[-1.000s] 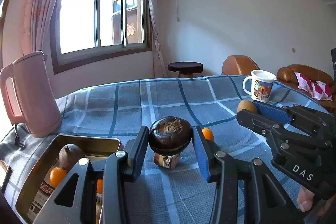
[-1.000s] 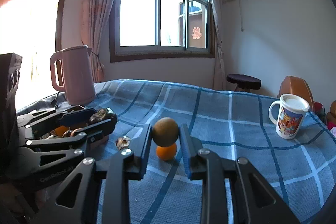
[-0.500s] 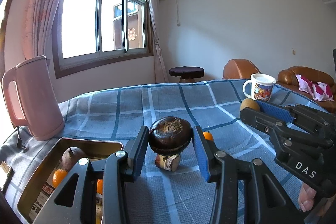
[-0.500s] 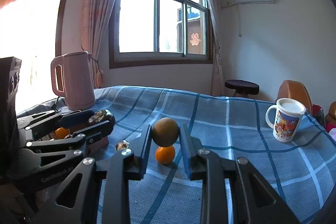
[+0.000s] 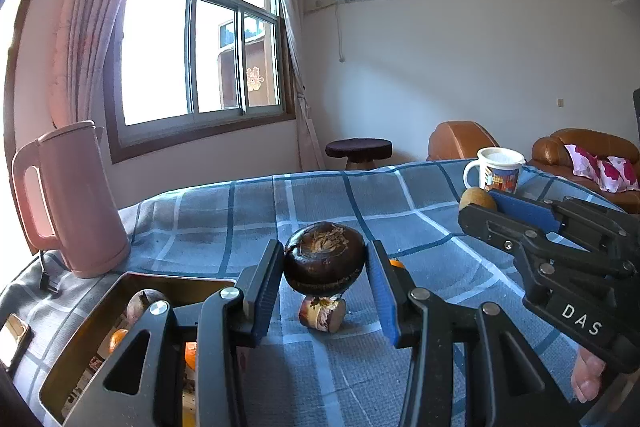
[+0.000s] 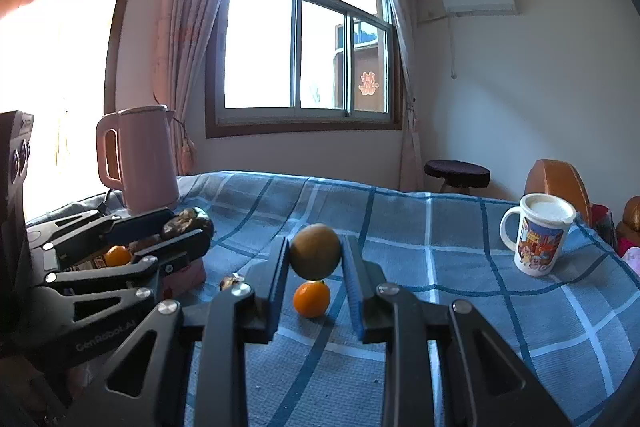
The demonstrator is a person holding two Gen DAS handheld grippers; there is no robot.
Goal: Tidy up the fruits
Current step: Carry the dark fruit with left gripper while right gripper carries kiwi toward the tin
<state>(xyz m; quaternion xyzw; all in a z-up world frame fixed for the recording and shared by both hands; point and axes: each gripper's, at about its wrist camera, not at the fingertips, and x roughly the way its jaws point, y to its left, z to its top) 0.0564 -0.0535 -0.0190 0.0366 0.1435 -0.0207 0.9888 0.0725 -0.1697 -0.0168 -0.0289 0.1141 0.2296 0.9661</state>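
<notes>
Left wrist view: one left gripper (image 5: 324, 265) pinches one dark round fruit (image 5: 324, 259) between its blue pads, held above the blue checked cloth (image 5: 320, 195). One small brown fruit (image 5: 322, 313) lies on the cloth below it. One metal tin (image 5: 84, 347) at lower left holds one dull brown fruit (image 5: 145, 305) and at least two orange ones. One pink kettle (image 5: 68, 199), one mug (image 5: 498, 171). Since a second ago the table edge sits lower in view.

Right wrist view: one right gripper (image 6: 315, 255) clamps one tan round fruit (image 6: 315, 251); one orange fruit (image 6: 311, 299) rests on the cloth beneath. Grips unchanged.
</notes>
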